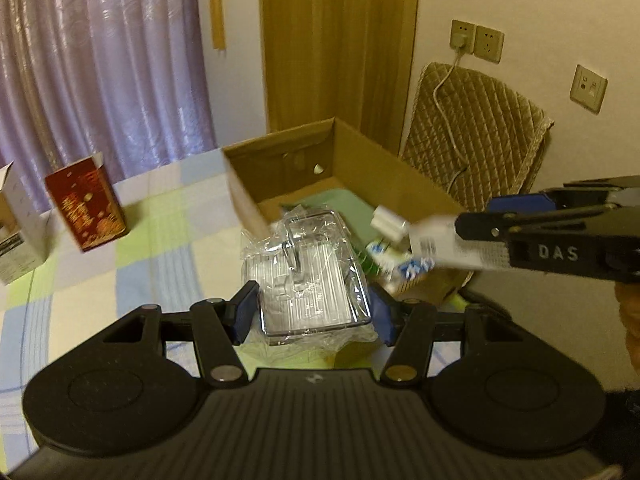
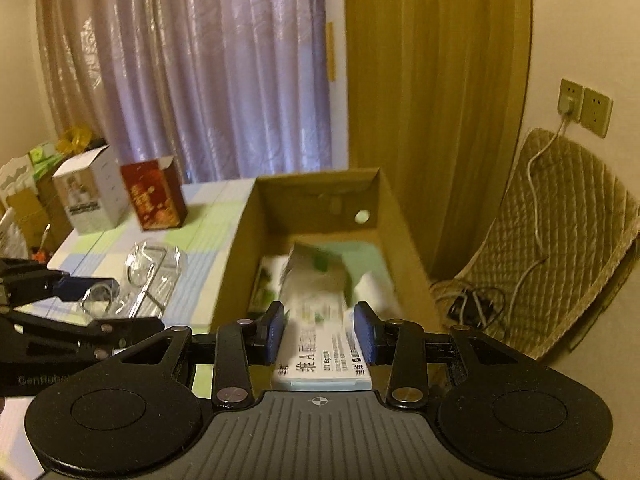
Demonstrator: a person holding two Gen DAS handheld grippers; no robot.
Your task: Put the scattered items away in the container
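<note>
Both claws grip items: left claw (image 1: 312,312) clear packet (image 1: 308,276), right claw (image 2: 320,332) white carton (image 2: 324,344).

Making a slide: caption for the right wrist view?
Right gripper holds a white carton over the cardboard box; left gripper grips clear packaging.

bedsheet (image 1: 132,256): pastel green, blue, cream checks | cardboard box (image 2: 316,192): brown | carton (image 1: 86,204): red, gold print | curtain (image 2: 208,80): lilac | claw pads (image 2: 276,332): blue | quilted cover (image 1: 476,136): tan
</note>
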